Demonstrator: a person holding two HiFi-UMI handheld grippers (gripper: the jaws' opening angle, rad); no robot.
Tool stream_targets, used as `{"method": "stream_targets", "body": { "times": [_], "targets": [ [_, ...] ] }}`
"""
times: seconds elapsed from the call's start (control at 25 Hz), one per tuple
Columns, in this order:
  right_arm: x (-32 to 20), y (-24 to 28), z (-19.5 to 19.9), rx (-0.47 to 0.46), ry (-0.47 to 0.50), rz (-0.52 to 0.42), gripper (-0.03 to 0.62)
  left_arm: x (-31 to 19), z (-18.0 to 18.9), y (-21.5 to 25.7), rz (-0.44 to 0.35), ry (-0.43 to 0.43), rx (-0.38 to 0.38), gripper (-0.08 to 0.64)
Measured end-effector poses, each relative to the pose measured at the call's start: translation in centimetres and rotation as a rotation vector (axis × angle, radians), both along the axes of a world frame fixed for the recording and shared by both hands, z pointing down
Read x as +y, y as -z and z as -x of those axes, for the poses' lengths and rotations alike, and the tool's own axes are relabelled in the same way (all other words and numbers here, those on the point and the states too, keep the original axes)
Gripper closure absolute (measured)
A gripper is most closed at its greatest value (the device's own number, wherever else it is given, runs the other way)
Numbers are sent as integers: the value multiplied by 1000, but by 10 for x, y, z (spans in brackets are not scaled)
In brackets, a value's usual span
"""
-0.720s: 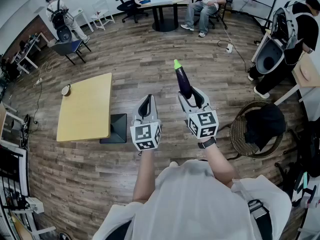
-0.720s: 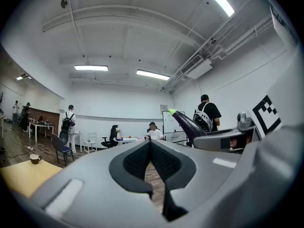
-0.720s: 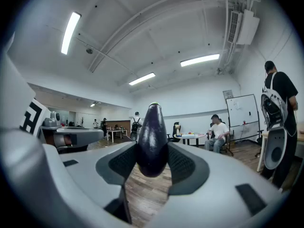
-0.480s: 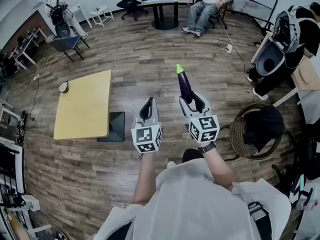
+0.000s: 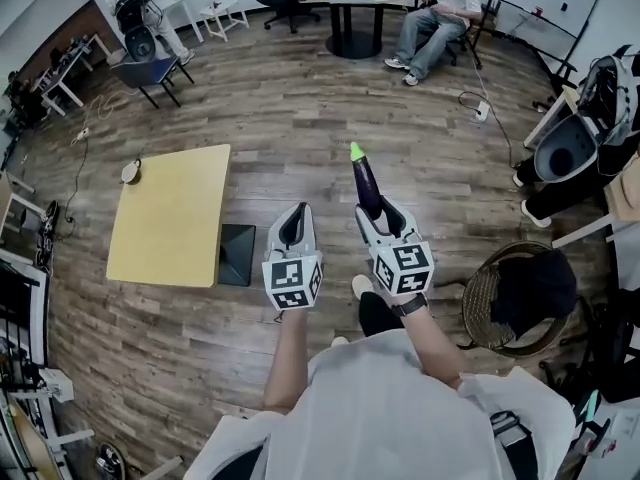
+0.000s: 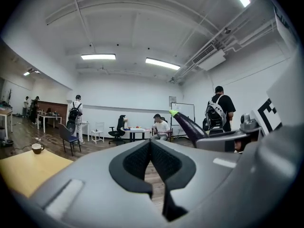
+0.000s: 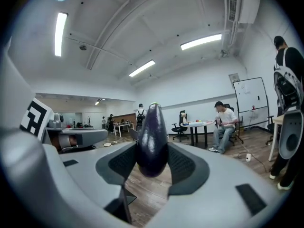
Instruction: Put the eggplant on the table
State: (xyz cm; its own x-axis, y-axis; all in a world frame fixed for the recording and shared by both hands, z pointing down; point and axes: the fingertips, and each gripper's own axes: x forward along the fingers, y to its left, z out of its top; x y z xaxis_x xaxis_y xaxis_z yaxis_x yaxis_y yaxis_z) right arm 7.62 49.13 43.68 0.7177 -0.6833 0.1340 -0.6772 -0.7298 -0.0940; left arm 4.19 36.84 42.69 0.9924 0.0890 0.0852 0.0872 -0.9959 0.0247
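A dark purple eggplant with a green tip sticks forward out of my right gripper, whose jaws are shut on its thick end; in the right gripper view the eggplant sits squeezed between the two pads. My left gripper hangs level beside it, shut with nothing in it; its pads meet. The yellow table stands to the left over the wood floor, well apart from both grippers. In the left gripper view the eggplant shows at the right and the table at the lower left.
A cup on a saucer sits at the table's far left corner. A black square base lies by the table's right side. A wicker chair with a dark bag stands at my right. People and chairs are spread round the far room.
The view has shifted slightly; the table and the floor have slid a little in the picture. Both grippers keep their pose, and the eggplant stays held in the right one.
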Motion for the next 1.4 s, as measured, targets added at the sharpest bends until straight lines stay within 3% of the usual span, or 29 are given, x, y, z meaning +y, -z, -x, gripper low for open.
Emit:
{"method": "stream_targets", "body": {
  "times": [0.32,0.56,0.68,0.88,1.16,1.28,1.4],
  "targets": [
    [-42,30,-130,62,130,-69,387,-41,-109,24,-44,140,44,549],
    [-80,20,-165,12,245,-103,387,-58,-138,10,-37,219,8,549],
    [-125,-7,-162,-51,371,-82,388,-87,-126,-8,-30,313,-31,549],
    [-230,-15,-149,-56,551,-57,387,-182,-99,-20,-23,495,-41,549],
    [-411,-9,-145,-11,755,-15,387,-351,-78,-10,-8,708,7,549],
    [-481,2,-125,18,851,-16,387,-421,-55,-4,3,801,17,549],
    [-544,-4,-102,-14,930,2,387,-474,-27,5,29,882,60,549]
  ]
}}
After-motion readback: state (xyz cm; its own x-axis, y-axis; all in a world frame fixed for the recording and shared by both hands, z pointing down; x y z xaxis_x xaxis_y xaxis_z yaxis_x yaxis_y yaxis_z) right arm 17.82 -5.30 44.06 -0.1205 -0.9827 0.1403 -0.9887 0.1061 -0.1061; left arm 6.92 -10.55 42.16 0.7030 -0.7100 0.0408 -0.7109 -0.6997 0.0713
